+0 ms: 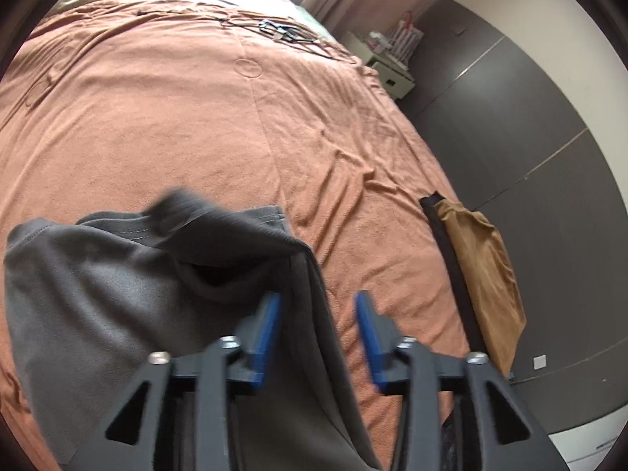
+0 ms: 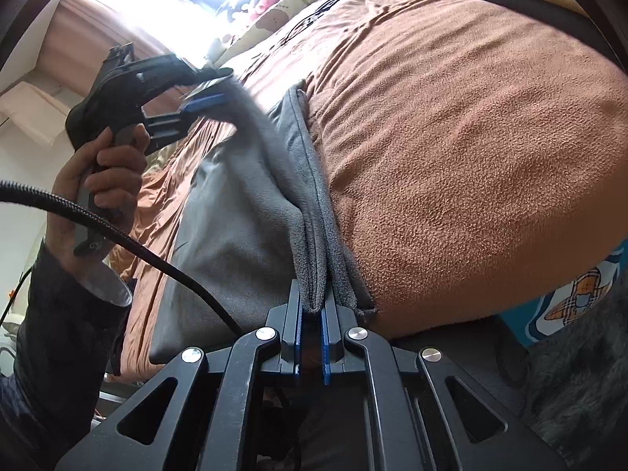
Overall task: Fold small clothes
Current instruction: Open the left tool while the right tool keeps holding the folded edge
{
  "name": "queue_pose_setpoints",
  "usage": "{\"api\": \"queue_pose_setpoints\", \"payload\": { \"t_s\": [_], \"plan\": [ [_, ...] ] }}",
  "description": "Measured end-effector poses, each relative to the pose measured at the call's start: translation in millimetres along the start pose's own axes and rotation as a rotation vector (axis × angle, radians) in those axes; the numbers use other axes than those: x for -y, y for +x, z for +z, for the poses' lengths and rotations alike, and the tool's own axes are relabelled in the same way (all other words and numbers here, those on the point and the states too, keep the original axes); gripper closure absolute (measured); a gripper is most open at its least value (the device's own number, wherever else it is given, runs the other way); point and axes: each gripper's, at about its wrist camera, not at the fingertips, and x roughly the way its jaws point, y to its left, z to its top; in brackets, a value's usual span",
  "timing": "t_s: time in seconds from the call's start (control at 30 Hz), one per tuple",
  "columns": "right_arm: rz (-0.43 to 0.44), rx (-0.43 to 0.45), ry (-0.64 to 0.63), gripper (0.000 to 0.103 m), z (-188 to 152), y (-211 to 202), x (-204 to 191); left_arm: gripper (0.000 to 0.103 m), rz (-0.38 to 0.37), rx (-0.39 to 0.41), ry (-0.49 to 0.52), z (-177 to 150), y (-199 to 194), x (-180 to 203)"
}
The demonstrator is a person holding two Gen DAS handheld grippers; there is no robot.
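A dark grey garment (image 1: 98, 274) lies on the orange blanket (image 1: 196, 117), partly folded over itself, with one edge lifted and blurred. My left gripper (image 1: 320, 314) stands open; a fold of the garment runs between its blue pads, close to the left pad (image 1: 271, 329), and nothing is pinched. The right wrist view shows the left gripper (image 2: 206, 92) held in a hand (image 2: 106, 180), with grey cloth trailing off its fingertips. My right gripper (image 2: 312, 310) is shut on a bunched edge of the grey garment (image 2: 235, 235) at the near side of the bed.
A tan folded cloth with a black band (image 1: 482, 267) sits at the bed's right edge. Dark floor (image 1: 549, 196) and a white nightstand (image 1: 388, 62) lie beyond. Small items and pillows (image 1: 282, 33) are at the far end. A black cable (image 2: 117, 231) crosses the right view.
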Motion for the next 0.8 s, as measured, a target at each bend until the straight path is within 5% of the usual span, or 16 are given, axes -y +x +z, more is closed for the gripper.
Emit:
{"api": "queue_pose_setpoints", "payload": {
  "t_s": [0.03, 0.8],
  "plan": [
    [0.000, 0.001, 0.000, 0.099, 0, 0, 0, 0.040, 0.006, 0.008, 0.012, -3, -3, 0],
    [-0.077, 0.044, -0.051, 0.100, -11, -21, -19, 0.038, 0.069, 0.036, -0.169, -108, -101, -125]
  ]
}}
